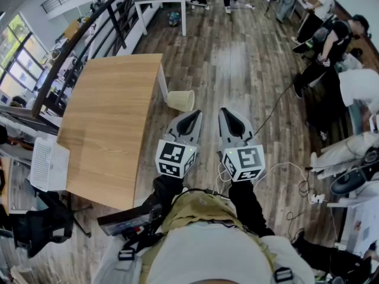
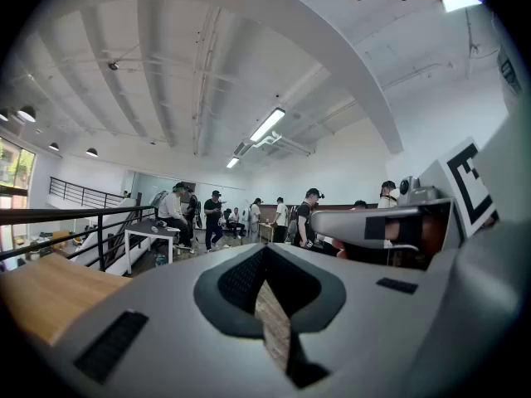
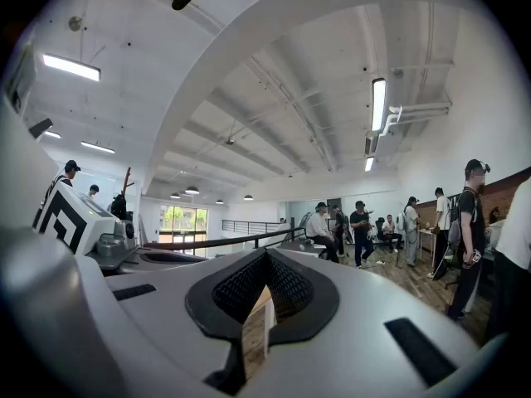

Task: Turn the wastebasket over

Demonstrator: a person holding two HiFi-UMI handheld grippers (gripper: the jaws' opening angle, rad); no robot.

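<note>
In the head view a small cream wastebasket (image 1: 181, 100) lies on its side on the wooden floor, its open mouth towards the right, just off the corner of the wooden table (image 1: 106, 117). My left gripper (image 1: 193, 115) is held level a little nearer than the basket, with its jaws shut and nothing between them. To its right, my right gripper (image 1: 227, 112) is also level, shut and empty. In the left gripper view (image 2: 265, 251) and the right gripper view (image 3: 265, 255) the jaws meet at the tips. Neither gripper view shows the basket.
A black railing (image 1: 89, 28) runs along the left behind the table. A white table (image 1: 160, 2) stands farther back, and people (image 1: 331, 40) stand at the back and right. White cables (image 1: 290, 176) and a power strip lie on the floor at right.
</note>
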